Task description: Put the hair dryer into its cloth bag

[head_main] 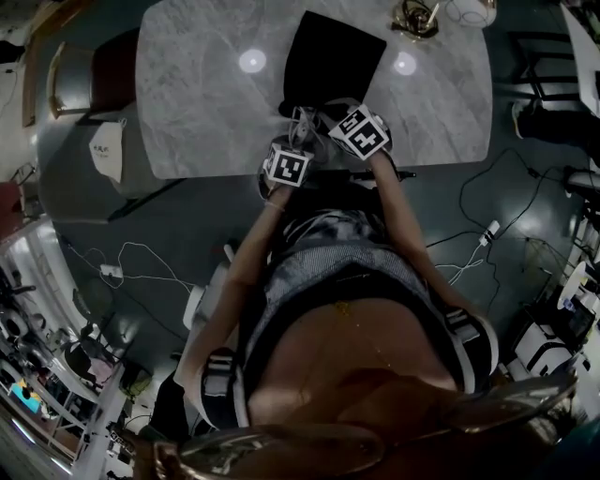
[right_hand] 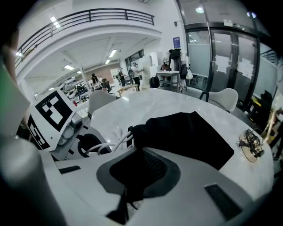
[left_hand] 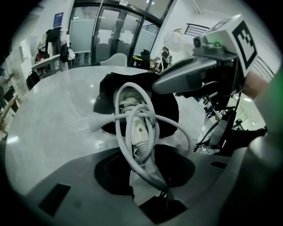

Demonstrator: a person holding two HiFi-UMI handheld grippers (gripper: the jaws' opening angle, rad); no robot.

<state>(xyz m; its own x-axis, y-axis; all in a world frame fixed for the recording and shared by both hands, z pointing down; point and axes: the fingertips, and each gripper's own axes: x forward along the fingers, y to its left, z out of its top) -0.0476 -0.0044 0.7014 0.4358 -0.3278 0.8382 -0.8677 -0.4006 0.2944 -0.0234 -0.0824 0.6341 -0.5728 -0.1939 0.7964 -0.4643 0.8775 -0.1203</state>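
A black cloth bag (head_main: 333, 61) lies on the marble table (head_main: 206, 103), its mouth toward the near edge. In the left gripper view a white hair dryer handle (left_hand: 135, 130) pokes out of the bag's mouth (left_hand: 170, 110), wrapped in loops of its white cord (left_hand: 152, 119). My left gripper (left_hand: 152, 176) is shut on a strand of that cord, just in front of the bag. Close on its right, my right gripper (right_hand: 132, 176) is shut on the bag's black edge (right_hand: 141, 132). The dryer's body is hidden inside the bag.
A gold ornament (head_main: 415, 19) stands at the table's far right, also in the right gripper view (right_hand: 251, 145). A chair (head_main: 89, 70) sits left of the table. Cables and power strips (head_main: 487, 234) lie on the floor around the person.
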